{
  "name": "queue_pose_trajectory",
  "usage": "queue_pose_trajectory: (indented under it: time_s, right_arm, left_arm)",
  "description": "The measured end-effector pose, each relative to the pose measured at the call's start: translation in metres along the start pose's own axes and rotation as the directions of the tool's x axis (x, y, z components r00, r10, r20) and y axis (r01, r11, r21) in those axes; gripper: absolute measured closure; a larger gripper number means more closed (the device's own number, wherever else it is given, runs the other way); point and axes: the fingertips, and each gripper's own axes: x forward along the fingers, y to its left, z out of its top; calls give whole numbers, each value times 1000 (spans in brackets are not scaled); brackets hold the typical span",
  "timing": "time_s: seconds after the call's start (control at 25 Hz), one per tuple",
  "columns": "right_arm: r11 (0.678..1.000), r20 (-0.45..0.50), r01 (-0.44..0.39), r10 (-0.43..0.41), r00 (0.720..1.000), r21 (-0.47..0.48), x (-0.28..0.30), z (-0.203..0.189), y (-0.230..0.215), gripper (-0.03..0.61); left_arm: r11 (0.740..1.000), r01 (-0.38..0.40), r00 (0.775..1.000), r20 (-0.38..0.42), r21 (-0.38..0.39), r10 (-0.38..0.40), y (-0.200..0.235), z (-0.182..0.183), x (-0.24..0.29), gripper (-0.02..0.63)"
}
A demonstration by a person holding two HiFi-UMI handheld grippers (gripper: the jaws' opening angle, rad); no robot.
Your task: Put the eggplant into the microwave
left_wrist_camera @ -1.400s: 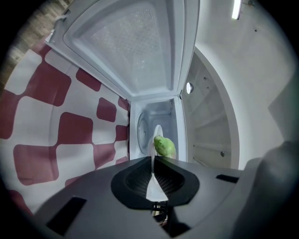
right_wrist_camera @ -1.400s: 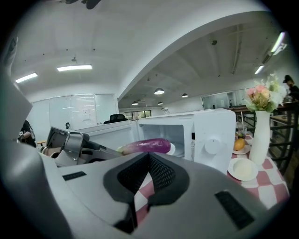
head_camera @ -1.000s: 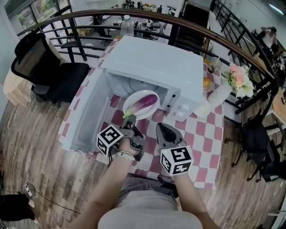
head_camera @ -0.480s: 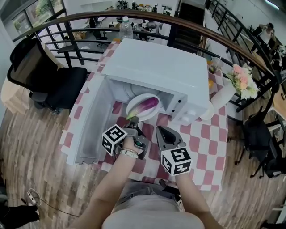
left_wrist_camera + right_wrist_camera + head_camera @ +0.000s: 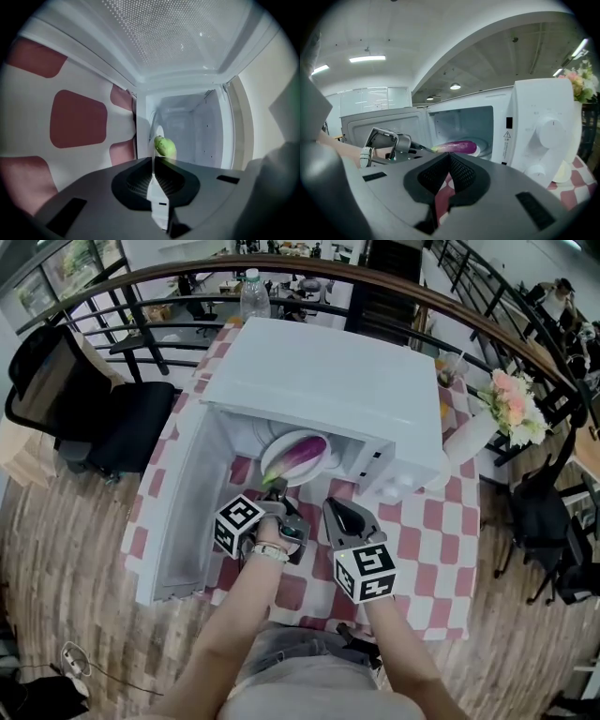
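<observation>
Now your left tongs (image 5: pixel 275 490) pinch the plate (image 5: pixel 281 450) at its near rim, eggplant (image 5: pixel 303 456) pointing far-right into the microwave (image 5: pixel 319 381); right tongs (image 5: pixel 339 512) shut, empty.

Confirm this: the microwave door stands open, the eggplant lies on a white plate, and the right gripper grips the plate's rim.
Wrong gripper: the left gripper grips the plate by its rim, as the left gripper view shows; the right gripper is empty. The rest holds.

wood floor (image 5: pixel 56 559), curved railing (image 5: pixel 159 276), black chair (image 5: pixel 94 413) at left.
</observation>
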Motion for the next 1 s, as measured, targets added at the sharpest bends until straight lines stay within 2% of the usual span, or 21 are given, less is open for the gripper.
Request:
queue_pose_trajectory:
  time_s: [0.2,0.48,1.0]
  right_arm:
    - [1000,-14,27,-27,1000,-15,11,-3,-7,552]
    - [1000,-27,20,-20,999,3,12,-5,-8,552]
    - [998,-45,33,-30,999,58,11,-9,-20,552]
  left_arm:
    - [1000,6,1000,-2,-8,-6,0,-2,11,595]
    - [999,4,1000,10,-45,-4,-2,5,27,595]
    - [999,-28,1000,6,-39,28,-9,13,54,595]
